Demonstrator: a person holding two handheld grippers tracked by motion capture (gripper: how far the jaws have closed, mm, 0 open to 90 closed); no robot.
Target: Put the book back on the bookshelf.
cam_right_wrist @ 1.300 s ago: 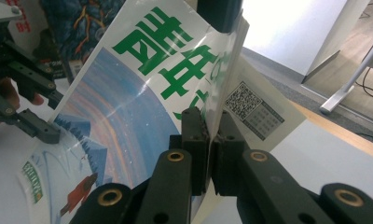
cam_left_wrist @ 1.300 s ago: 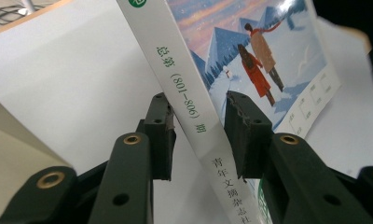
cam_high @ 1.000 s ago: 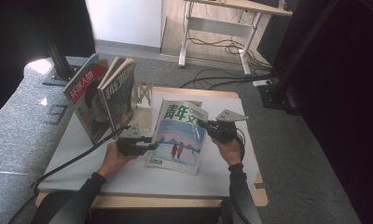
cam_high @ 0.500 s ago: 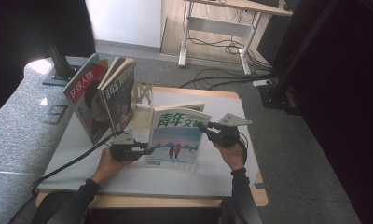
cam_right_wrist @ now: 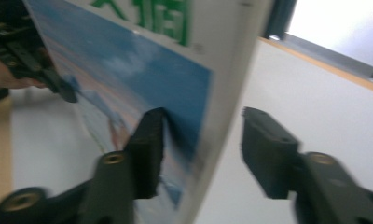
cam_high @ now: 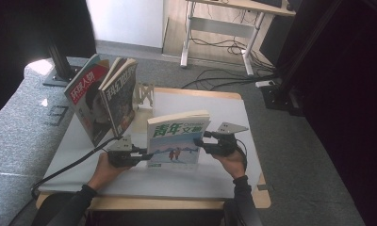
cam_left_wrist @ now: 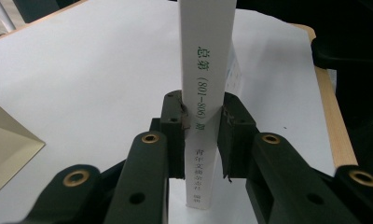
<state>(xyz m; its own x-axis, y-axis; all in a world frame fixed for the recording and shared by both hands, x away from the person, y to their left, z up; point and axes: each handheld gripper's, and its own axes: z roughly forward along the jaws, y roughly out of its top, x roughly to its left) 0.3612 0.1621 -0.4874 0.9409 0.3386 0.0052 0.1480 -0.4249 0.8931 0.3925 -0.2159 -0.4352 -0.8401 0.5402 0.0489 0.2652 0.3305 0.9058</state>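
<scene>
Two claws stand at the sides of one upright magazine (cam_high: 177, 141) near the front middle of the worktop (cam_high: 224, 174), and the split of work between them explains the pose. The left claw (cam_high: 142, 154), at the magazine's nine o'clock edge in the high view, is clamped across the white spine (cam_left_wrist: 205, 93); its pads press both faces low down, which is what keeps the magazine standing on its bottom edge rather than flopping flat. The right claw (cam_high: 200, 140), at the three o'clock edge, has just been opening: in the right gripper view one pad looks to be against the blue cover (cam_right_wrist: 142, 60) while the other stands clear of the back, so it no longer squeezes the page edge, though motion blur makes the near contact hard to be sure of. That reads as a handover, with the right side letting go once the left grip on the spine is firm. Toward eleven o'clock two more magazines (cam_high: 102, 101) lean together, propped by a pale metal bookend (cam_high: 144, 94), and the held one is probably meant to join that row, cover facing the person like theirs.
</scene>
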